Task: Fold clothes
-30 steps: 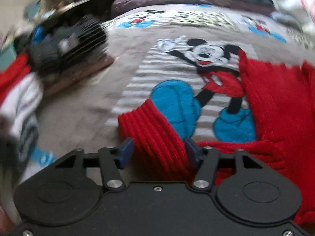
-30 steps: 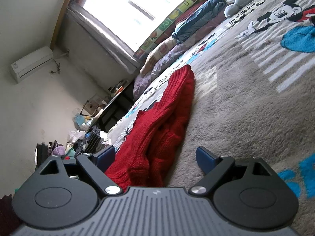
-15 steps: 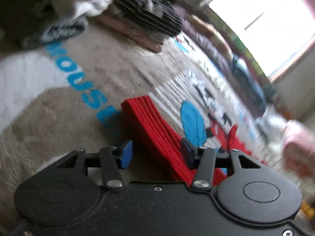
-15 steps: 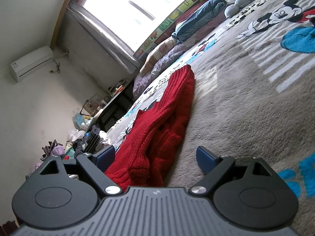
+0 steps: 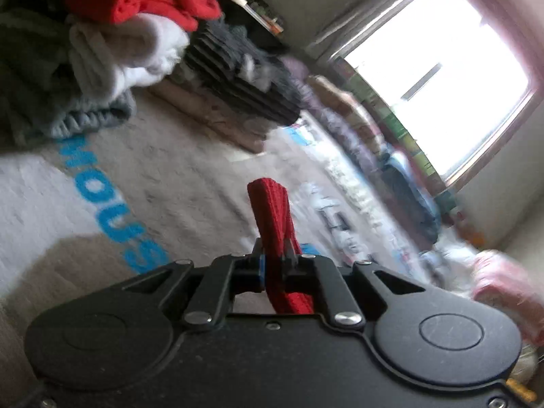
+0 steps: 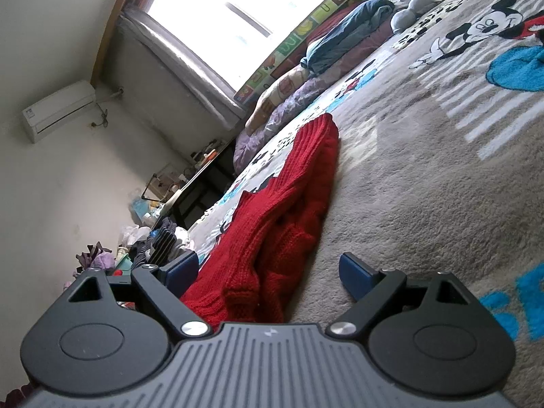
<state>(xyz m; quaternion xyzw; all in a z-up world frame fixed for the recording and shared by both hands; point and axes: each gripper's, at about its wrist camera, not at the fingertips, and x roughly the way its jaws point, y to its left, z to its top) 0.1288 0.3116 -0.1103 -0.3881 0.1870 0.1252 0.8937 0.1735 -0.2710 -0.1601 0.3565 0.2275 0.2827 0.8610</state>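
- The left tool is clenched on a ribbed red cuff of the sweater; the cuff stands up between the two pads and sticks out past them.
- Below that cuff lies the grey blanket that covers the bed, with large blue letters printed on it.
- At the top left of the left wrist view a heap of clothes sits on the blanket: a red piece on top, white and grey pieces under it, and a dark ribbed piece just beside them.
- The left wrist view is tilted and partly blurred; a bright window fills its upper right.
- The right tool is released, its jaws standing wide apart and pressing on nothing.
- The red sweater lies bunched in a long ridge on the blanket, reaching from between the right tool's fingers away toward the window.
- The near end of the sweater lies closer to the left-hand finger than to the other one.
- Folded bedding lies along the far edge of the bed under the window.
- An air conditioner hangs on the wall at left.
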